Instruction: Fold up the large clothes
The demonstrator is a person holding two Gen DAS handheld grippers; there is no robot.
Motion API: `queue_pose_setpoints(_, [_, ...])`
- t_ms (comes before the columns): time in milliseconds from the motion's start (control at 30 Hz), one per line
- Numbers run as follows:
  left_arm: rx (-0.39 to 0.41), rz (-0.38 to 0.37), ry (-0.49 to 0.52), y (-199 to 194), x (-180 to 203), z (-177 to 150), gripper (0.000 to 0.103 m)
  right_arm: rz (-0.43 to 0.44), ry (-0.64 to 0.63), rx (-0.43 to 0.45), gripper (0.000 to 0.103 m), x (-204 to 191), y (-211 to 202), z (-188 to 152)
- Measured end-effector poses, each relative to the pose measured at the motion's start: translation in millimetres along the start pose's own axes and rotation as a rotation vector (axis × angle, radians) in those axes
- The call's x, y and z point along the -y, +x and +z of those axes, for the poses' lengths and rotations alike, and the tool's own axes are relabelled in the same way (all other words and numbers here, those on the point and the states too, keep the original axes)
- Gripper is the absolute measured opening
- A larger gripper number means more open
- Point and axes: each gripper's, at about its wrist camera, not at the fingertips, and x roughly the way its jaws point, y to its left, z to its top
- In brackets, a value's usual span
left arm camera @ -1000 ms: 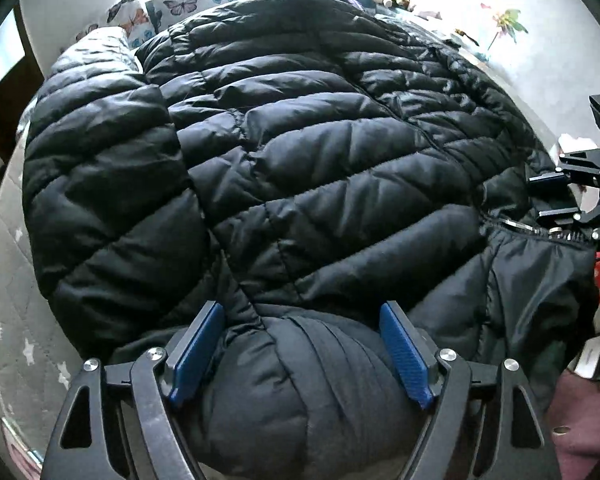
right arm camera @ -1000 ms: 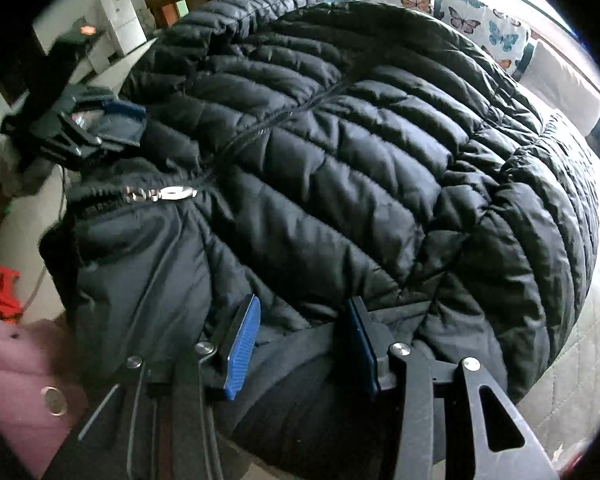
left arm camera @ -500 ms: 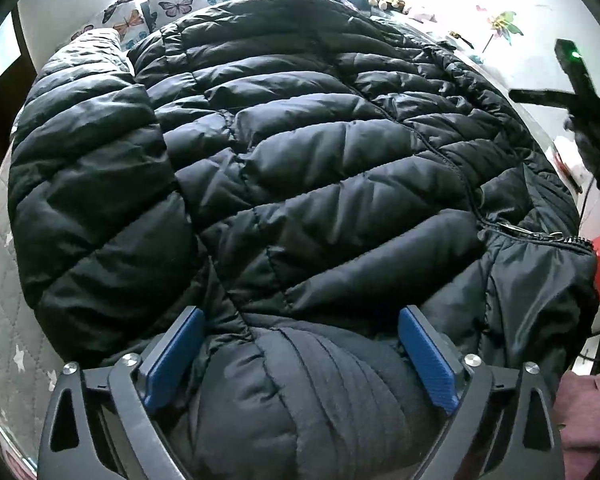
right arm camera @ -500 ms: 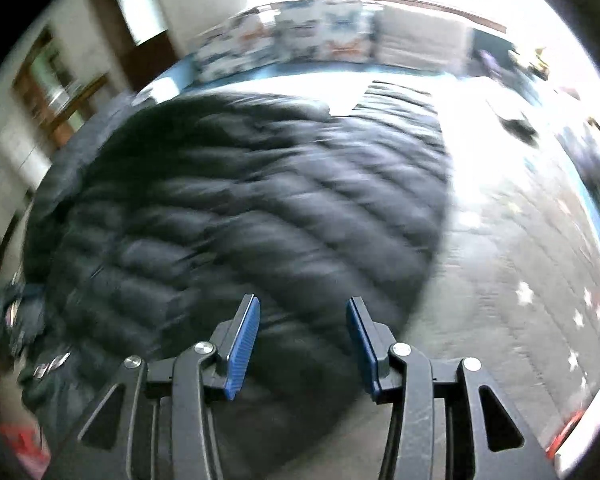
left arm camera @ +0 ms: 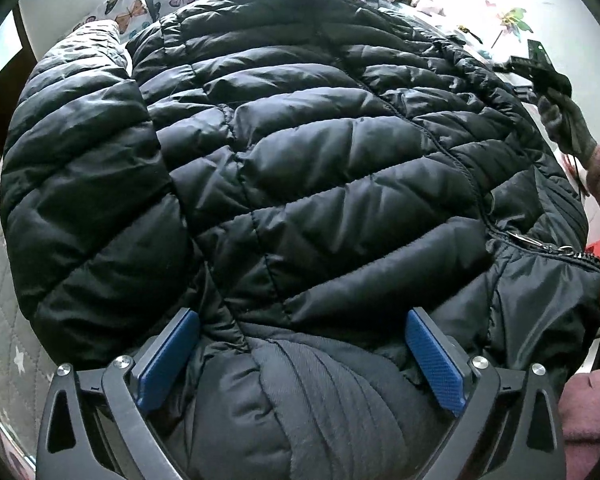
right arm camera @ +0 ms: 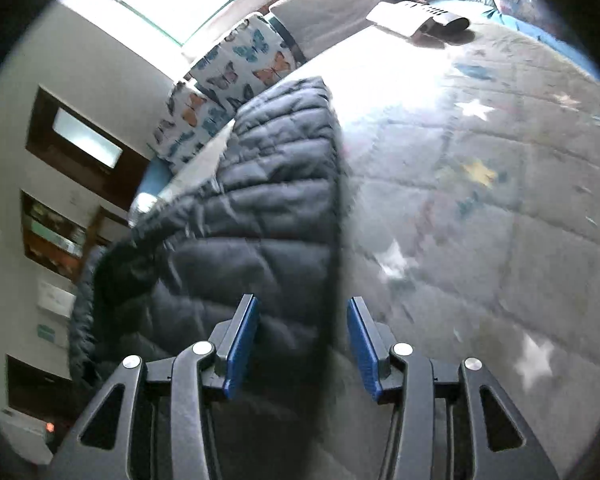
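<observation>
- The black puffer jacket (left arm camera: 300, 184) lies spread out flat on the star-print bed cover (right arm camera: 480, 208), with its zipper pull (left arm camera: 520, 237) near the collar end.
- The left gripper (left arm camera: 300, 364) is wide open now. A second ago its blue pads (left arm camera: 168, 356) sat closer together around the gray ribbed collar (left arm camera: 332, 396); now they stand apart on both sides of it, so it has let go.
- The right gripper (right arm camera: 303, 340) has swung away from the collar. A second ago it pinched the collar; now it hovers over the long side edge of the jacket, open and holding nothing.
- In the left view, the right gripper shows far off at the right side.
- I think the jacket is now laid out and the folding is only starting.
- The next job is likely to grab that side edge and bring it over the middle.
</observation>
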Motion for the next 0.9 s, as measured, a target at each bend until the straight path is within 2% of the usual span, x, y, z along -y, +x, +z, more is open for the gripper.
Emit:
queue_pose_setpoints(300, [-0.003, 0.002, -0.007, 2, -1, 2, 0.103, 0.172, 0.08, -0.001, 0.054, 0, 32, 33])
queue_pose_setpoints(433, [-0.004, 0.003, -0.005, 3, -1, 3, 0.103, 0.197, 0.096, 0.003, 0.054, -2, 34, 38])
queue_pose_setpoints(500, [-0.003, 0.004, -0.006, 3, -2, 3, 0.103, 0.219, 0.098, 0.012, 0.046, -4, 31, 38])
queue_pose_setpoints(533, [-0.002, 0.005, -0.006, 3, -2, 3, 0.103, 0.213, 0.093, 0.027, 0.031, -5, 28, 38])
queue_pose_setpoints(567, [-0.001, 0.006, -0.005, 3, -2, 3, 0.103, 0.206, 0.09, 0.044, 0.022, -7, 23, 38])
queue_pose_setpoints(667, [0.0, 0.007, -0.006, 3, -1, 3, 0.103, 0.156, 0.077, 0.109, 0.015, -7, 1, 37])
queue_pose_setpoints(900, [0.015, 0.008, -0.005, 2, -2, 1, 0.103, 0.005, 0.073, 0.273, 0.012, 7, -67, 15])
